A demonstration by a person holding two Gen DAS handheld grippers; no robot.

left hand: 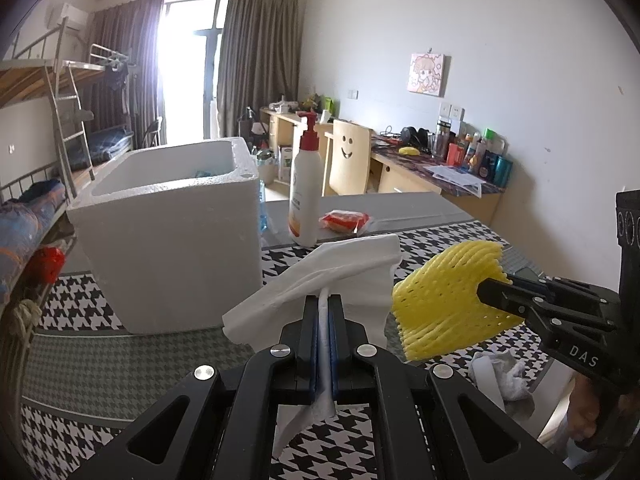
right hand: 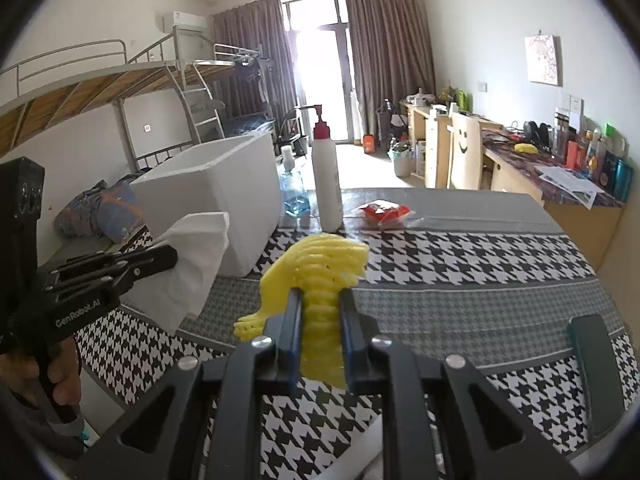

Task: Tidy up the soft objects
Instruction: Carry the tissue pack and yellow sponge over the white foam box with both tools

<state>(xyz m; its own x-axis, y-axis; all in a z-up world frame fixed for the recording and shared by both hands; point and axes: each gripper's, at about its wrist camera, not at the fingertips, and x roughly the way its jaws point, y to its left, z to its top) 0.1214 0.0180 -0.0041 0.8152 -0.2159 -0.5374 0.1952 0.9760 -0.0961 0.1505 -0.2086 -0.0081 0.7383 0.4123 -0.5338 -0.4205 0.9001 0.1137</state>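
Both grippers are loaded: left gripper (left hand: 324, 300) clamps the tissue (left hand: 320, 276), right gripper (right hand: 320, 300) clamps yellow foam net (right hand: 320, 272); the foam box (left hand: 168, 236) stands ahead-left, nearer the left.

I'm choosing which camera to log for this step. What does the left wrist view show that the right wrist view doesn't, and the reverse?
Only the left wrist view shows the left tool shut on the white tissue from behind, a grey crumpled cloth on the table, and the inside of the white foam box.

Only the right wrist view shows the right tool shut on the yellow foam net from behind, and a dark green object at the table's right edge.

Both show the pump bottle, the red packet and the houndstooth tablecloth.
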